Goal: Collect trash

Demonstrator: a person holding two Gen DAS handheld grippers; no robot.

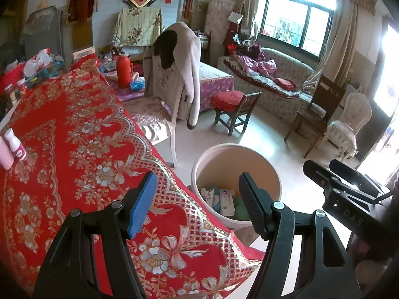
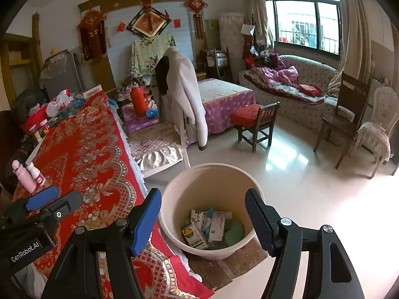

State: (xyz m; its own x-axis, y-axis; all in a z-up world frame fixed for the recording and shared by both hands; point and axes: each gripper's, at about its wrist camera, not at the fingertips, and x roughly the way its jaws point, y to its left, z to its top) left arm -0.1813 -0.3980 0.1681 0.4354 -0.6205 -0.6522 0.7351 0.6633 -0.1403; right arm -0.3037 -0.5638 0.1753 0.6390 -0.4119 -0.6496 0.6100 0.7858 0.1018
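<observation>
A: Where does the trash sit?

B: In the right wrist view, a cream bucket [image 2: 174, 186] stands on the floor at about 6 o'clock, just beside the edge of the red floral tablecloth [image 2: 82, 149]. Several cartons and packets [image 2: 212, 226] lie at its bottom, along with something green [image 2: 233, 233].

A: And the right gripper [image 2: 203, 219]?

B: Its jaws stand wide apart with nothing between them, framing the bucket's mouth from above. One finger carries a blue pad [image 2: 147, 219]; the other is black and ribbed.

A: The left gripper [image 1: 197, 199]?

B: Also spread apart and empty. In its own view it hangs over the tablecloth's edge [image 1: 74, 137], with the bucket [image 1: 199, 164] between 5 and 6 o'clock and the cartons [image 1: 224, 201] showing between the fingers. The right gripper's body appears at 4 o'clock there; in the right wrist view, the left one enters at 8 o'clock.

A: Anything on the table?

B: A pink bottle [image 2: 23, 177] and a small white bottle [image 2: 37, 174] stand touching or nearly so at 9 o'clock. Farther back, at 10 o'clock, sits a cluster of jars, a red tub and crumpled bags [image 2: 58, 104]; I cannot tell what each one is.

A: Beyond the table?

B: A chair draped with a pale coat [image 2: 187, 92] at 12 o'clock, a red thermos [image 2: 138, 101] to its left, and a small wooden chair with a red cushion [image 2: 251, 119] at 1 o'clock.
</observation>
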